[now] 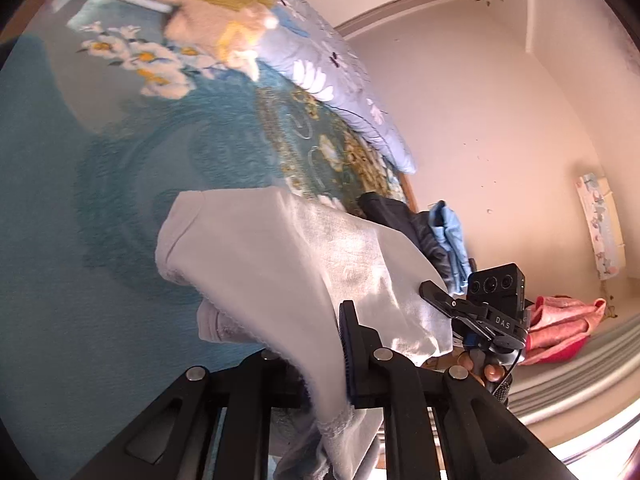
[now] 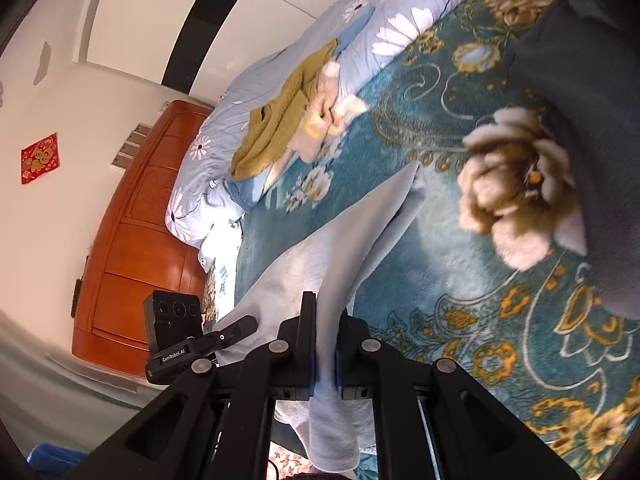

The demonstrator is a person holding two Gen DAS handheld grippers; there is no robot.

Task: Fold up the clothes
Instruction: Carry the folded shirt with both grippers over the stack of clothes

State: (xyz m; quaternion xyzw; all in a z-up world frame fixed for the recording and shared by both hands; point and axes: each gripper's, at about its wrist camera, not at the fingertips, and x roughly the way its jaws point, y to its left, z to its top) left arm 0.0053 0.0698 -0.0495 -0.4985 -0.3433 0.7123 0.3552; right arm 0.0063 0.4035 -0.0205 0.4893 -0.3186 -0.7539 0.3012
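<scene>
A pale grey-white garment (image 1: 280, 256) hangs above the teal floral bedspread (image 1: 60, 208), held between both grippers. My left gripper (image 1: 320, 344) is shut on one edge of it, with cloth draped over the left finger and falling below. In the right wrist view the same garment (image 2: 360, 232) stretches away in a long fold. My right gripper (image 2: 326, 344) is shut on it, and a cloth end hangs below the jaws. The right gripper (image 1: 436, 292) shows in the left wrist view, pinching the far edge. The left gripper (image 2: 240, 330) appears at the lower left of the right wrist view.
An olive and cream pile of clothes (image 2: 288, 120) lies on a lilac floral quilt (image 2: 360, 28). A dark garment (image 2: 580, 100) covers the bed's right side. Dark and light-blue clothes (image 1: 424, 228) sit at the bed edge. A wooden headboard (image 2: 132, 240) and pink cloth (image 1: 560, 328) stand nearby.
</scene>
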